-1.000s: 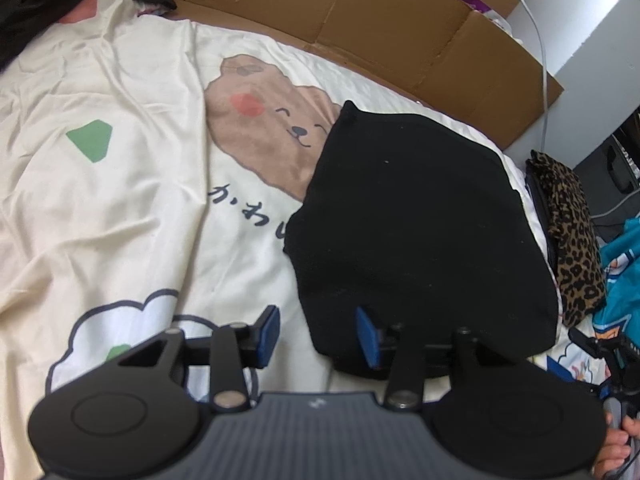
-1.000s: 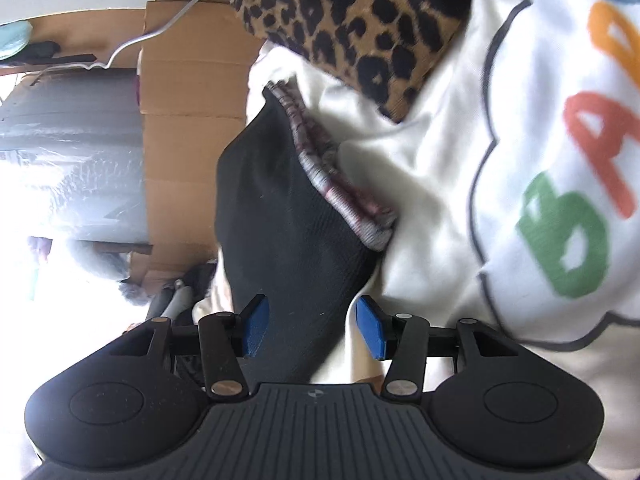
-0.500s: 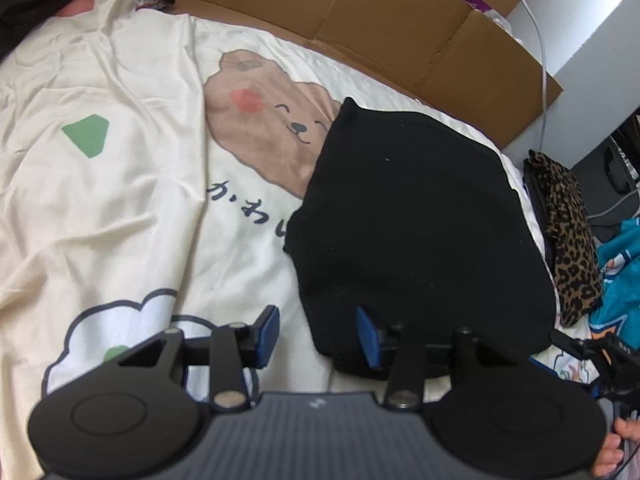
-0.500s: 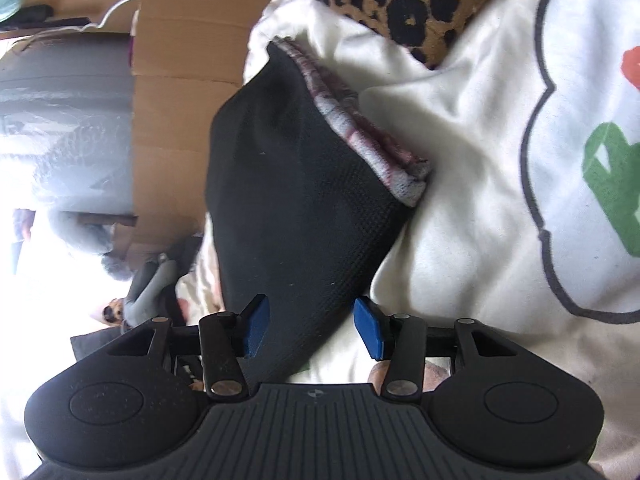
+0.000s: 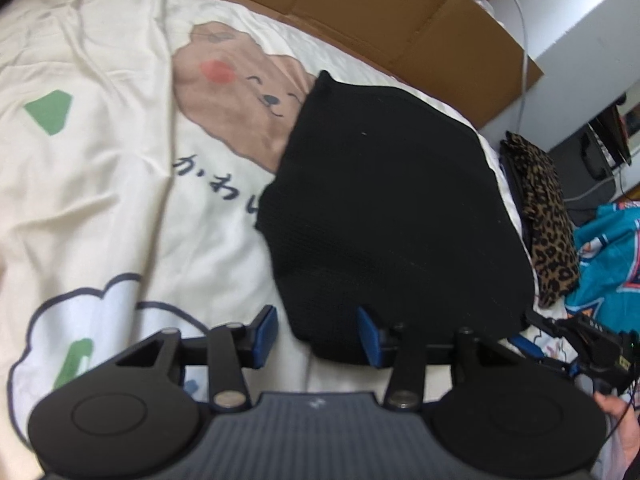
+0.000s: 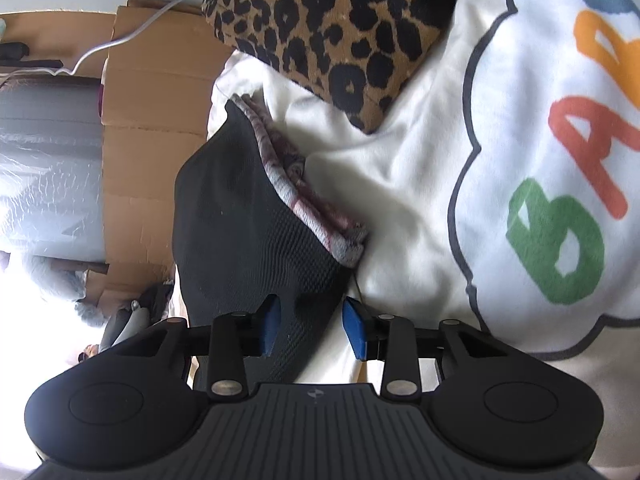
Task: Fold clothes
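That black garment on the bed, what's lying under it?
Under the black garment a pinkish-grey patterned fabric peeks out along one edge, on the cream bedsheet. How far it extends underneath is hidden.

The bear print [image 5: 244, 120] is partly covered by the black garment [image 5: 392, 208]. Only an edge of the grey patterned cloth [image 6: 304, 200] beneath is seen.

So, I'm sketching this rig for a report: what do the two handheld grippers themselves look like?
Both look alike. The left gripper and right gripper each have a matte black body with a ribbed grey centre bearing a small logo, two round black discs at the sides, black linkage arms with silver pivot pins, and blue pads on the fingertips. No sleeve shows in either view.
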`<state>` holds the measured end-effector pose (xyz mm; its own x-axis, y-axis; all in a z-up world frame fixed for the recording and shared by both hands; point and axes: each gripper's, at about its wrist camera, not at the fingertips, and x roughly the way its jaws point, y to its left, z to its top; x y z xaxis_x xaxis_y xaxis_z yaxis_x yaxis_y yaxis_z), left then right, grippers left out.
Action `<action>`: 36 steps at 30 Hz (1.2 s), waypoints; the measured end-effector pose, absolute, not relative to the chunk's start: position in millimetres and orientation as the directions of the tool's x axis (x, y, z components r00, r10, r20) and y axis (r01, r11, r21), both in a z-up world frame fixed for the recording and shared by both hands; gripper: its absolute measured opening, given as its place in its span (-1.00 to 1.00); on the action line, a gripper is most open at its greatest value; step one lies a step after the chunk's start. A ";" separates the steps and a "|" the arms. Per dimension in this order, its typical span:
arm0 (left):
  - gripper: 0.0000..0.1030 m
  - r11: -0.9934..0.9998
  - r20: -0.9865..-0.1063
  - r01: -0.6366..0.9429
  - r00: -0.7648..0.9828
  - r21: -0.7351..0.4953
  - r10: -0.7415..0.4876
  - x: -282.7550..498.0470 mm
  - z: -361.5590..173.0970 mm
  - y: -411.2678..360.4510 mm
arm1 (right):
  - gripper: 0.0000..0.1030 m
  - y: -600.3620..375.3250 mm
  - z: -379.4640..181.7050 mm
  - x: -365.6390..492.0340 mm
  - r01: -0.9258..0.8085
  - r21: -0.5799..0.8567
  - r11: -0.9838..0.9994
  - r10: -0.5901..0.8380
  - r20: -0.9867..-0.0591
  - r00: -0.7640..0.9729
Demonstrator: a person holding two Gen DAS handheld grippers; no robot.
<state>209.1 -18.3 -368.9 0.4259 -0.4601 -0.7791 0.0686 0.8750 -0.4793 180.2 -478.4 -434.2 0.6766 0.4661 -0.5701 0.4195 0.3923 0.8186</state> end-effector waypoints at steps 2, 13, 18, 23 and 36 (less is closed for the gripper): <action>-0.09 0.864 -0.767 0.077 0.427 -0.497 -0.479 209.4 -369.1 -19.4 | -0.20 -481.3 -431.6 178.5 0.430 0.813 0.393 0.429 -0.575 0.696; -0.09 0.841 -0.750 0.049 0.427 -0.538 -0.505 214.7 -375.5 -13.9 | -0.63 -486.5 -431.3 179.4 0.442 0.808 0.389 0.380 -0.578 0.722; -0.09 0.843 -0.753 0.058 0.420 -0.535 -0.506 213.1 -375.3 -15.1 | -0.83 -486.6 -420.4 174.0 0.422 0.808 0.412 0.358 -0.569 0.741; -0.09 0.844 -0.754 0.059 0.420 -0.534 -0.506 211.5 -374.5 -14.0 | -0.83 -484.5 -410.3 168.8 0.386 0.826 0.410 0.364 -0.536 0.761; -0.06 0.830 -0.742 0.067 0.412 -0.554 -0.529 200.8 -375.8 -10.6 | -0.36 -482.5 -440.3 186.5 0.398 0.829 0.392 0.416 -0.546 0.727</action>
